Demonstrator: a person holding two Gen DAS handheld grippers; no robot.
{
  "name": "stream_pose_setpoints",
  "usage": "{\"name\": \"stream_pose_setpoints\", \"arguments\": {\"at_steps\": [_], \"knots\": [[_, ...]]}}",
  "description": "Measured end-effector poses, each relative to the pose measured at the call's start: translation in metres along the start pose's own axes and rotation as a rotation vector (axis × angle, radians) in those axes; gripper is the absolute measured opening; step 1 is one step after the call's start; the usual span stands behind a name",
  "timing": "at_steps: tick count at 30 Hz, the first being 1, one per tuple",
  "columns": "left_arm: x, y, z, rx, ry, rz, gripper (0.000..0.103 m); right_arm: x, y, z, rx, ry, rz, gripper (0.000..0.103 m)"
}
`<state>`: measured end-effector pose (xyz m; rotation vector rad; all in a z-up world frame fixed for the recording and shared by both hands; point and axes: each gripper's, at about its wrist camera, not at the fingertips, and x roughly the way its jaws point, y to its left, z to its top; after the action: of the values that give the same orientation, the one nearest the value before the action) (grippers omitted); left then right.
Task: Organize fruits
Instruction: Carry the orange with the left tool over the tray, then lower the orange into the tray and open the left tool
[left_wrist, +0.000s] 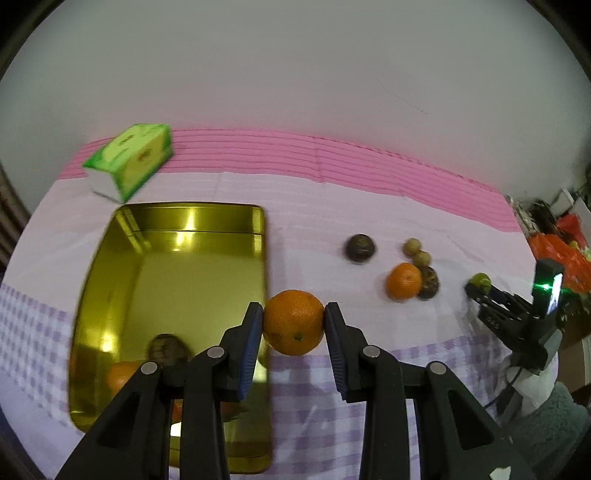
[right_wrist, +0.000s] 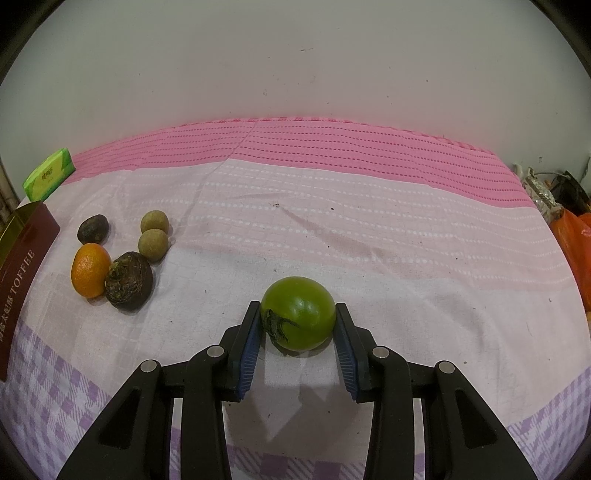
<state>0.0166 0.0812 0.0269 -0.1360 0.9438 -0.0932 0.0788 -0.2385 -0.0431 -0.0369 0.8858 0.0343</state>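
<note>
L tongs (left_wrist: 293, 321) clamped on orange (left_wrist: 293, 322), hovering by gold tin's (left_wrist: 168, 221) right rim | R tongs (right_wrist: 298, 323) gripping green tomato (right_wrist: 299, 314) on cloth, mid surface | risk imo: I drop early, orange clips rim & rolls off

On the right wrist view, the dark red side of the tin (right_wrist: 26, 269) at the left edge carries pale lettering running along its length. The word "TOFFEE" reads clearly; beside it, further along the same line, stand several Chinese characters too distorted to make out. The green packet (right_wrist: 48, 177) near the far left corner bears a small printed mark on its top face, too small to read. In the left wrist view the packet's marks are blurred.
</note>
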Motion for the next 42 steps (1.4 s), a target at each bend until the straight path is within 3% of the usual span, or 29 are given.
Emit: {"name": "stream_pose_setpoints", "arguments": {"at_steps": [12, 17, 29, 42], "knots": [[-0.018, 0.072, -0.007, -0.111, 0.005, 0.105, 0.031, -0.001, -0.003, 0.001, -0.004, 0.000, -0.002, 0.039], [-0.020, 0.094, -0.010, -0.162, 0.030, 0.114, 0.031, -0.001, -0.002, 0.001, -0.005, 0.000, -0.002, 0.039], [-0.020, 0.127, -0.036, -0.218, 0.117, 0.186, 0.031, -0.001, -0.002, 0.001, -0.006, 0.000, -0.002, 0.039], [-0.026, 0.134, -0.046, -0.243, 0.127, 0.192, 0.031, -0.001, -0.003, 0.001, -0.009, 0.000, -0.006, 0.039]]}}
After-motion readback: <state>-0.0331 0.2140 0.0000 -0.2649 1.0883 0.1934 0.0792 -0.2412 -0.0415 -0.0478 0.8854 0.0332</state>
